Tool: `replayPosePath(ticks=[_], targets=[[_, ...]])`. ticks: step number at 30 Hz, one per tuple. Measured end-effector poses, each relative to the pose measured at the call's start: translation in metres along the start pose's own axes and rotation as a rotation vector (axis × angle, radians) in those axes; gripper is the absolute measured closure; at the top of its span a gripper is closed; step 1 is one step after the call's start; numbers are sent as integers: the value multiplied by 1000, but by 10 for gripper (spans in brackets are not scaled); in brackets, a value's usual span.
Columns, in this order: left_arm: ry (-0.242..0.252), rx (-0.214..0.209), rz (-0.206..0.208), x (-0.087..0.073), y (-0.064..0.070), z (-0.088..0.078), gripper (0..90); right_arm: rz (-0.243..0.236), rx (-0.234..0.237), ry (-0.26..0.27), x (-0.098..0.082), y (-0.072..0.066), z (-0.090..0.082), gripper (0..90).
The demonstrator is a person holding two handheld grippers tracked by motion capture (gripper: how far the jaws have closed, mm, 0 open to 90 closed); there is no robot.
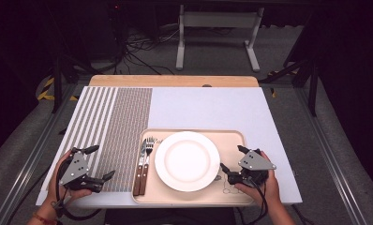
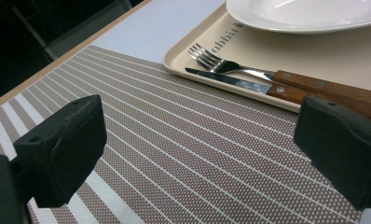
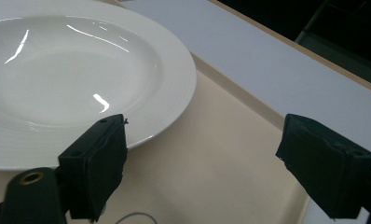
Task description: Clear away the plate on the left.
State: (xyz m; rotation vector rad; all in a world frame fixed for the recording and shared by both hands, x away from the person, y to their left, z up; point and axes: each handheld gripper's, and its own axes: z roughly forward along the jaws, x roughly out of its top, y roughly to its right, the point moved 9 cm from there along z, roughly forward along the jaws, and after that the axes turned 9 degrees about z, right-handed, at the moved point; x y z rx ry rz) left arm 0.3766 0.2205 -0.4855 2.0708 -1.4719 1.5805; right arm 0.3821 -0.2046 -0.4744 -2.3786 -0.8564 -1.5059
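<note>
I see bare white surface [image 1: 212,105] beyond the tray [image 1: 231,138] and along its right side, and the striped placemat [image 1: 114,122] lies open to its left, reaching the surface's near edge. My left claw [image 1: 94,163] hovers over the placemat's near corner, jaws spread wide, holding and touching nothing. My right claw [image 1: 232,159] sits over the tray's right part, jaws wide too and empty, the nearer one just beside the rim of the white plate [image 1: 187,161]. The tray holds the plate at centre, with a fork [image 2: 230,67] and a wooden-handled knife [image 2: 239,84] side by side along its left edge.
</note>
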Motion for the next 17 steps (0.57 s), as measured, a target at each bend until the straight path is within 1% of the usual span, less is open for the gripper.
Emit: replayPosePath(ticks=[6, 7, 8, 12, 13, 14, 16, 17], targets=[[-2, 3, 5, -1, -1, 0, 36, 1, 0, 4, 0, 1, 0, 157], [0, 3, -4, -1, -1, 0, 36, 1, 0, 4, 0, 1, 0, 157], [-2, -2, -5, -2, -2, 0, 36, 1, 0, 4, 0, 1, 0, 157], [-6, 0, -1, -2, -3, 0, 36, 3, 0, 0, 0, 1, 0, 157], [-5, 1, -8, -2, -2, 1, 36, 2, 0, 0, -1, 2, 0, 157], [-9, 3, -4, -3, -3, 1, 36, 3, -2, 1, -1, 2, 0, 157], [-18, 21, 4, -4, -5, 1, 40, 5, -2, 1, 0, 2, 0, 157], [-21, 19, -9, -5, -6, 1, 39, 5, -1, 1, 0, 2, 0, 157]])
